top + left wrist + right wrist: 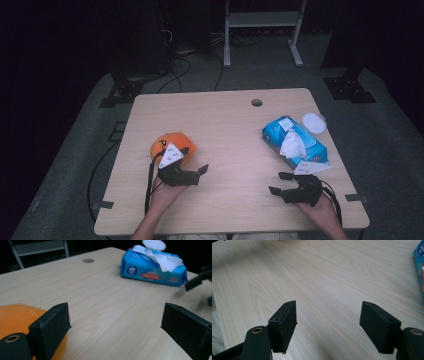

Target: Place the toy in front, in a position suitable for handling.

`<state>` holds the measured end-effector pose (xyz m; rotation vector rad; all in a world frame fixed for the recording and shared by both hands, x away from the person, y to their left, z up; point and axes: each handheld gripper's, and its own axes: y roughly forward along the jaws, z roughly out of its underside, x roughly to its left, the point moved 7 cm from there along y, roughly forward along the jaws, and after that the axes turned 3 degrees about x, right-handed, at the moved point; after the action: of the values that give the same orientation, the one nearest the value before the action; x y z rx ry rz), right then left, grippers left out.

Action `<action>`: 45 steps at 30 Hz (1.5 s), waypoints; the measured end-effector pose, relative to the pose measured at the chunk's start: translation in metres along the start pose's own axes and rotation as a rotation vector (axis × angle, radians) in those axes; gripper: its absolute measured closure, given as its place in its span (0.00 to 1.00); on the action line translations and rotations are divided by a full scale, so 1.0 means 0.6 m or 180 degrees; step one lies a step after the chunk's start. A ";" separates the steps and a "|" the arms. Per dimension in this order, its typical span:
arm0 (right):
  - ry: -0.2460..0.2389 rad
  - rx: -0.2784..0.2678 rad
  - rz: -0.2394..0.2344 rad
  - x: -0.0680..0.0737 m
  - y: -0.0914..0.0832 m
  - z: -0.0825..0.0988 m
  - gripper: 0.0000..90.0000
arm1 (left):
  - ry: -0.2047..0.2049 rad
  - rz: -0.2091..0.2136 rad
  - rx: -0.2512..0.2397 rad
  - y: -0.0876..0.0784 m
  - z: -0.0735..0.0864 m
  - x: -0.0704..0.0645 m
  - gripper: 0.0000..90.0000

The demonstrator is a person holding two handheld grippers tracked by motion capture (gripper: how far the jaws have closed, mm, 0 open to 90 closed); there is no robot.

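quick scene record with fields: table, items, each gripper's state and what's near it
table: light wooden table with a round hole near the far edge
items: orange pumpkin-like toy; blue wet wipes pack, lid open, a wipe sticking out
left gripper: open, empty, beside the toy
right gripper: open, empty, just short of the pack

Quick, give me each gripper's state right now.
Left gripper: open, holding nothing, beside the orange toy.
Right gripper: open, holding nothing, near the wipes pack.

One wipes pack [295, 141], one orange ball-like thing [173, 144], two tools, one table [225, 130].
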<state>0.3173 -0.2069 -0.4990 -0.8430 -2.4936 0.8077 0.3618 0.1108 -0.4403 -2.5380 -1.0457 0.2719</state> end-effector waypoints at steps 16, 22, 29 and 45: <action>-0.0019 0.0021 -0.0030 0.007 0.004 -0.002 0.32 | -0.0134 -0.0654 -0.0266 -0.066 -0.005 0.102 0.09; -0.0025 0.0016 -0.0039 0.007 0.002 -0.003 0.32 | -0.0158 -0.0844 -0.0251 -0.069 0.006 0.126 0.09; -0.0041 0.0009 -0.0045 0.009 0.001 -0.003 0.32 | -0.0278 -0.0966 -0.0188 -0.069 0.022 0.149 0.09; -0.0064 0.0014 -0.0065 0.013 0.000 -0.004 0.32 | -0.0420 -0.0964 0.0042 -0.051 0.053 0.163 0.16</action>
<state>0.3131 -0.2010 -0.4959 -0.8104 -2.5129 0.8182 0.4013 0.2084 -0.4597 -2.3325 -1.4526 0.3625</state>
